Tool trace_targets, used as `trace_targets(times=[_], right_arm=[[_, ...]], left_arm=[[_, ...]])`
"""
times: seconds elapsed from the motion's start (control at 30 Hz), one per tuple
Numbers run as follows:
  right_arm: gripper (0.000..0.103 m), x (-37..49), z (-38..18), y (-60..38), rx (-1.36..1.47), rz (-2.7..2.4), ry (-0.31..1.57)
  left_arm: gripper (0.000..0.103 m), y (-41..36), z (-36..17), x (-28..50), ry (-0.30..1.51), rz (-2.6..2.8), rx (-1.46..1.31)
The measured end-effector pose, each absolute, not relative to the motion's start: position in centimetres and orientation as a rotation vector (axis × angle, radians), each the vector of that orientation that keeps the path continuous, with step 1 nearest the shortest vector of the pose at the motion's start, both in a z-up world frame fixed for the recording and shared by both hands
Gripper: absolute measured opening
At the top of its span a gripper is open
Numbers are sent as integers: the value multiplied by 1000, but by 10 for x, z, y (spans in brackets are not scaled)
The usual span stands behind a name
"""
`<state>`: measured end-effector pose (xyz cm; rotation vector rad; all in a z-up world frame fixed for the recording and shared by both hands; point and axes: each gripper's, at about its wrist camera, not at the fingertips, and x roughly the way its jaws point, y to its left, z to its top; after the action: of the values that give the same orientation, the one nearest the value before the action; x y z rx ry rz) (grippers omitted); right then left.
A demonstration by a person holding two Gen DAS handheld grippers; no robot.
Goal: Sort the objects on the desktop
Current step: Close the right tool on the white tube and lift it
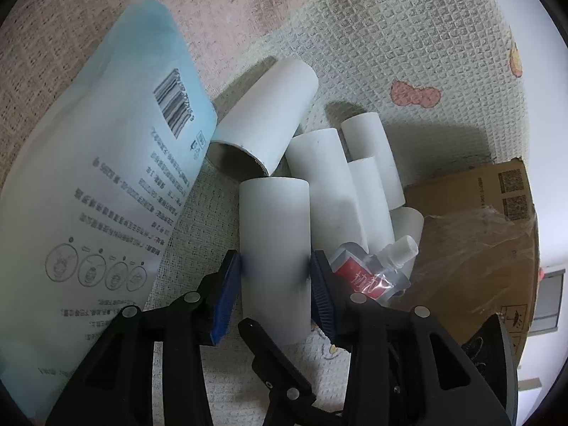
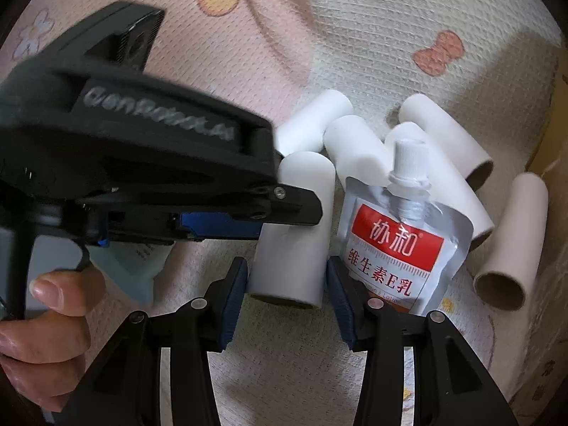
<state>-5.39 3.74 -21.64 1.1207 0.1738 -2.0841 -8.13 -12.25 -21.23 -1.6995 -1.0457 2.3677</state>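
The patterned cloth lies under everything. The big pale-blue bag lies flat just left of the near tube, and the box sits well to its right. A heap of like tubes lies behind the near tube and to its right, some touching it. The small lotion pouch leans on that heap, just right of the near tube.

My left gripper has its blue pads against both walls of the near tube, clamped across its middle. My right gripper straddles the same tube at its open end. The pads stand just beside the walls, and I cannot tell whether they press.

I judge the step to be picking this one tube out of the heap for sorting. Next, one pair of jaws should keep the grip while the other lets go. Then comes a straight lift, so the neighbours do not roll and the pouch does not slide
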Motion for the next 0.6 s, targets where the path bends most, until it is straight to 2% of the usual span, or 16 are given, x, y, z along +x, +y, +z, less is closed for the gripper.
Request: trace_targets(times=[0.23, 0.6], right_arm=[[43, -50, -211, 40, 1118, -2078, 161], [43, -33, -166, 48, 936, -2095, 152]], left_arm=[[44, -116, -205, -75, -996, 2416, -1673], [44, -113, -151, -49, -886, 2563, -1416]])
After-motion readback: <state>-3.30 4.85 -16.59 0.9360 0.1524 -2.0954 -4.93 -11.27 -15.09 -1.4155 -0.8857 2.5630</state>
